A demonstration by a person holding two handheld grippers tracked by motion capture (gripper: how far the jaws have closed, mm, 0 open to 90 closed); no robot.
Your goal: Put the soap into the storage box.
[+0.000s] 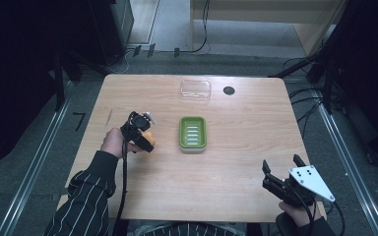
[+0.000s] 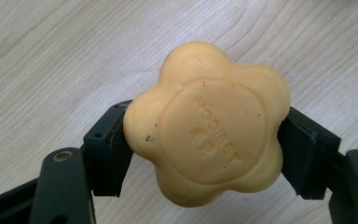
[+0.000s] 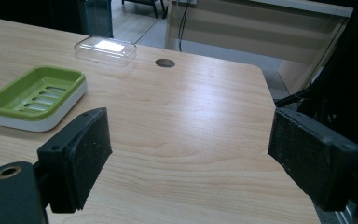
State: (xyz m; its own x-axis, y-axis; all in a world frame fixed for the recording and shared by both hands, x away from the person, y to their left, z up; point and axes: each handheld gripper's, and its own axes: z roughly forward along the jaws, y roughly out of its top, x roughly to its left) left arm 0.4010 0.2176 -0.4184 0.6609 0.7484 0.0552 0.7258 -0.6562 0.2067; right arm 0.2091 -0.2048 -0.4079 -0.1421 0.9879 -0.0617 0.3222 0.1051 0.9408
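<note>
- My left gripper (image 2: pixel 205 140) clamps the flower-shaped orange soap (image 2: pixel 207 123) by its sides, ready for the green soap dish (image 1: pixel 192 132).
- My right gripper (image 3: pixel 186 154) waits wide open, empty, at the worktop (image 1: pixel 236 167) edge.

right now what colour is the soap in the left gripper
Pale yellow-orange; the flower-shaped soap shows best in the left gripper view.

Soap (image 2: pixel 209 126) waxy, matt; table (image 1: pixel 236 162) smooth wood grain; dish (image 1: pixel 192 132) glossy plastic.
</note>
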